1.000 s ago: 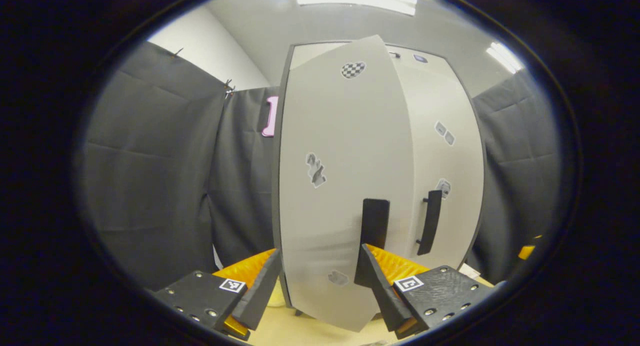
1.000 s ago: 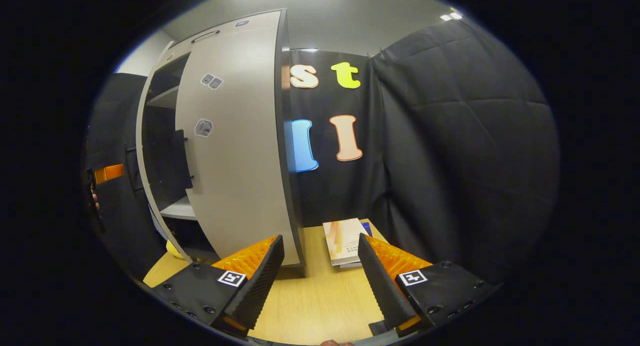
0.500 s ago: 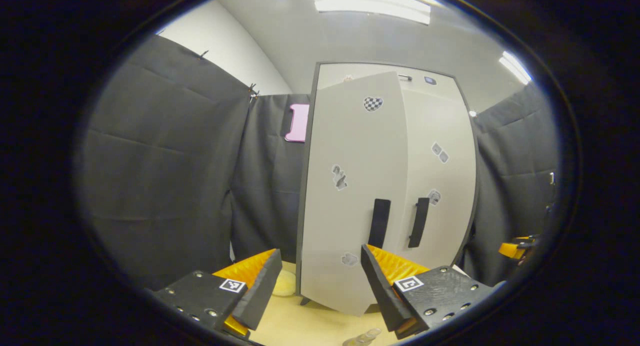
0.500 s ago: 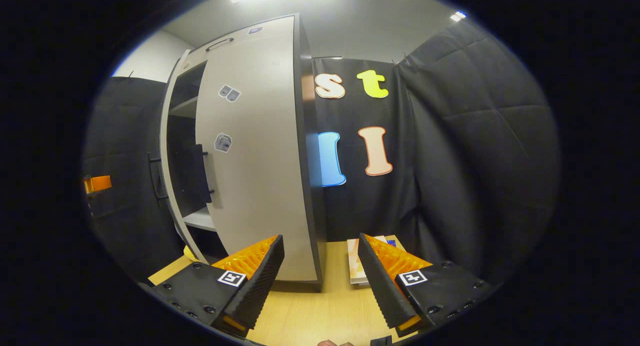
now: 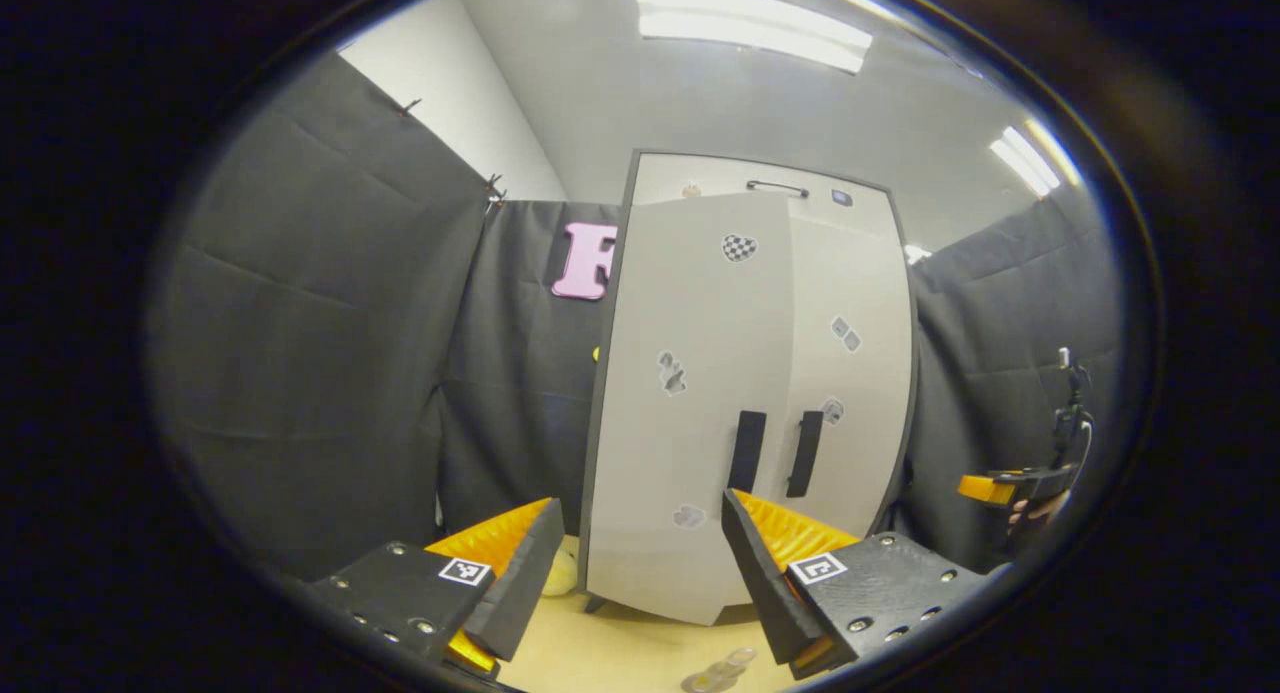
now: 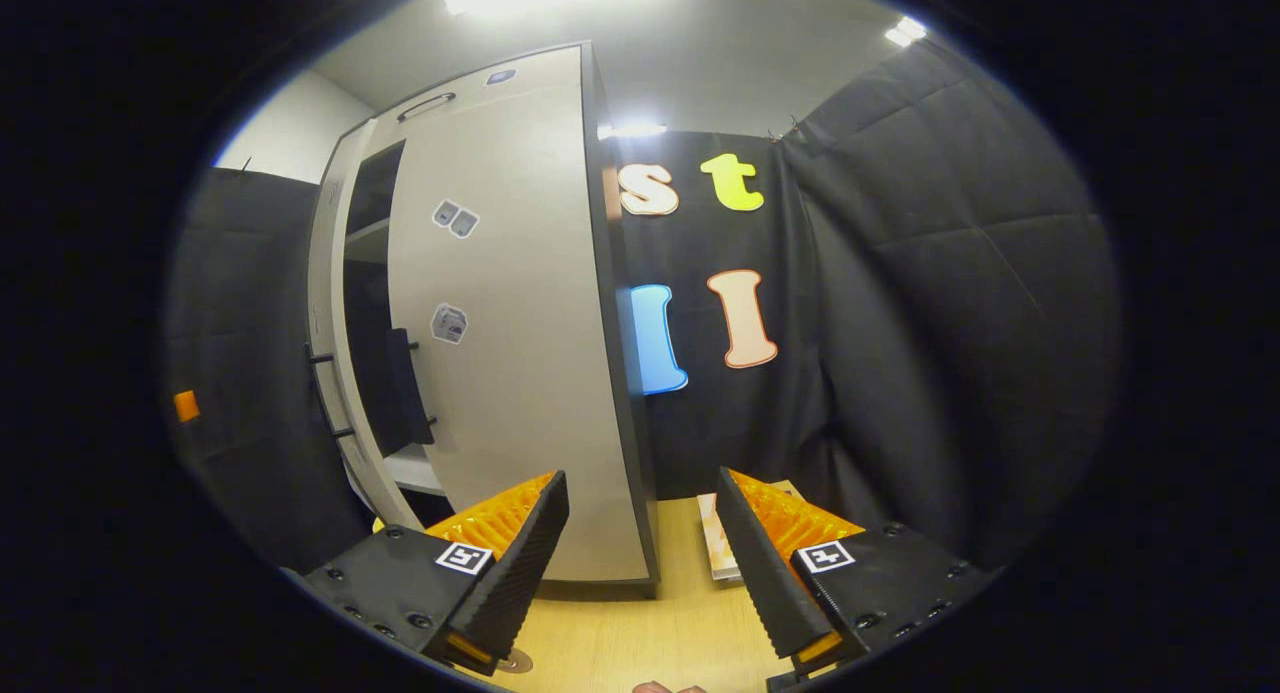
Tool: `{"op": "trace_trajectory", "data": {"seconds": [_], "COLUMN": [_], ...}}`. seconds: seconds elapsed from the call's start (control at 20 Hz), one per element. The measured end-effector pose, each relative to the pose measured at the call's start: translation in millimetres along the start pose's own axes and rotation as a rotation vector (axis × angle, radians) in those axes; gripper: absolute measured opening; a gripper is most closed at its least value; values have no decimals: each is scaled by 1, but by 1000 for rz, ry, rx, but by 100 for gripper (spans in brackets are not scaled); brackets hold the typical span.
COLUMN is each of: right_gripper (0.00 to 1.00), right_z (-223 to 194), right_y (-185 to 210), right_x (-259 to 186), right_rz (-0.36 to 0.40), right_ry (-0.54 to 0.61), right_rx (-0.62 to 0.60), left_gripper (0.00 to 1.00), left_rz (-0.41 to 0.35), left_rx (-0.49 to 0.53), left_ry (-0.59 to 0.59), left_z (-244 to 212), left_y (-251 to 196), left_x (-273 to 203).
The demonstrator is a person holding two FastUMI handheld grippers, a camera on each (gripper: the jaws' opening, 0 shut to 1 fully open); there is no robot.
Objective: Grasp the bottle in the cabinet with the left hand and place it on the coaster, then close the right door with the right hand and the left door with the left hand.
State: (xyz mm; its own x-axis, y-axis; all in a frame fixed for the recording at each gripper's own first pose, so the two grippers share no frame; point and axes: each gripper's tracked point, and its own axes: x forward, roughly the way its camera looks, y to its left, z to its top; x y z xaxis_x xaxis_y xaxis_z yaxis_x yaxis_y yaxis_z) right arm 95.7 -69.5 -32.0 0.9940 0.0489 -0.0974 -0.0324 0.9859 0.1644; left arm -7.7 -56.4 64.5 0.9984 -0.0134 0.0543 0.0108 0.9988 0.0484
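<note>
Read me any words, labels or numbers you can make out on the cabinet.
Stickers on the left door: too small to read.
Stickers on the right door: blurred, unreadable.
Nothing on the cabinet reads as text.

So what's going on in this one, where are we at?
A person holds a claw in each hand in front of a pale cabinet on a wooden table. Both claws are open and hold nothing: the left claw faces the cabinet front, and the right claw sits near its right side. The right door looks shut or nearly so. The left door is ajar, with a dark gap visible in the right gripper view. The bottle is at the table's near edge.
</note>
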Motion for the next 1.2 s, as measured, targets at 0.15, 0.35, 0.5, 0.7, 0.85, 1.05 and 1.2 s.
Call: {"op": "trace_trajectory", "data": {"seconds": [0.15, 0.35, 0.5, 0.7, 0.85, 1.05, 1.2], "right_gripper": [95, 95, 92, 92, 92, 95, 95], "right_z": [-11, -23, -26, -24, -20, -20, -19], "right_y": [14, 35, 47, 59, 63, 68, 75], "right_x": [-3, -5, -6, -4, -6, -10, -14], "right_rz": [-5, 14, 33, 45, 43, 45, 55], "right_ry": [24, 59, 60, 52, 43, 44, 44], "right_rx": [-21, -34, -58, -54, -64, -70, -76], "left_gripper": [92, 92, 92, 92, 92, 92, 92], "left_rz": [13, 11, 16, 43, 69, 67, 60], "left_rx": [38, 40, 56, 82, 95, 101, 90], "left_ry": [1, 26, 41, 44, 36, 38, 37], "left_z": [4, -7, -11, -6, -4, -6, -7], "left_y": [13, 12, 15, 21, 27, 27, 25], "left_x": [0, 0, -1, -5, -10, -12, -12]}}
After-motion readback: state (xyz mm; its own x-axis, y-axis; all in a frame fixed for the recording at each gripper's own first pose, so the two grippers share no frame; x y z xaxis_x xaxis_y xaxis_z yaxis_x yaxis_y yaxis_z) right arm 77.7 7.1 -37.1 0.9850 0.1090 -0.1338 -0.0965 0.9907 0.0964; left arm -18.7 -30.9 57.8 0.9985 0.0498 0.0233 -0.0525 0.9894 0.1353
